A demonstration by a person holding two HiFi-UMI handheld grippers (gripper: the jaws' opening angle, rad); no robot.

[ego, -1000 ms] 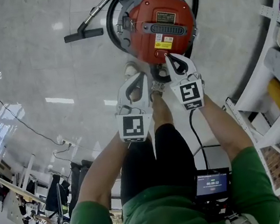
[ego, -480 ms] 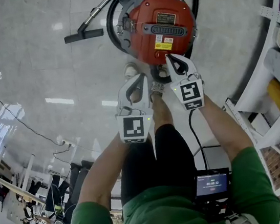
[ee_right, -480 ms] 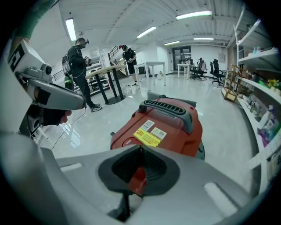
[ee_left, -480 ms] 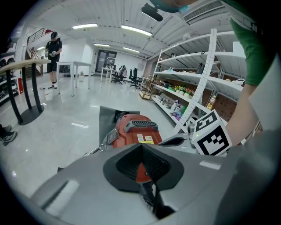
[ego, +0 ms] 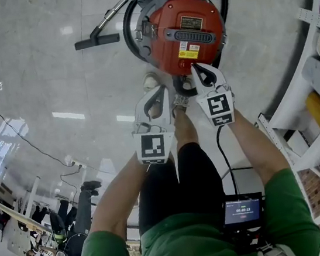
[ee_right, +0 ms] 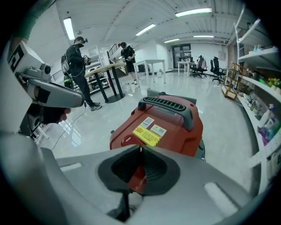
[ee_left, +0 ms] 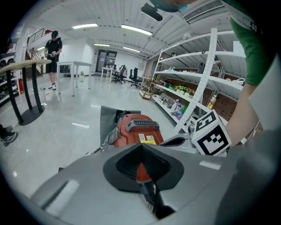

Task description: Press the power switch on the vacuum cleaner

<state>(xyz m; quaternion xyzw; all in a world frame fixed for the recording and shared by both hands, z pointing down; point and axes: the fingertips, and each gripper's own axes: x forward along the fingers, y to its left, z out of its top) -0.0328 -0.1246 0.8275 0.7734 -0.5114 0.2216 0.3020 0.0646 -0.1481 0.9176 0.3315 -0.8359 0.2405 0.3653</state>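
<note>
Position unchanged: my right claw [ego: 194, 67], clenched, sits at the near edge of the vacuum cleaner [ego: 166, 46]; left claw [ego: 162, 87] clenched, empty. Handle [ego: 193, 33] runs crosswise to me.

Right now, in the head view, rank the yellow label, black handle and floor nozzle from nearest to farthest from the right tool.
1. Yellow label, just ahead of the right tool.
2. Black handle, just beyond the label.
3. Floor nozzle, far off to the left.
</note>
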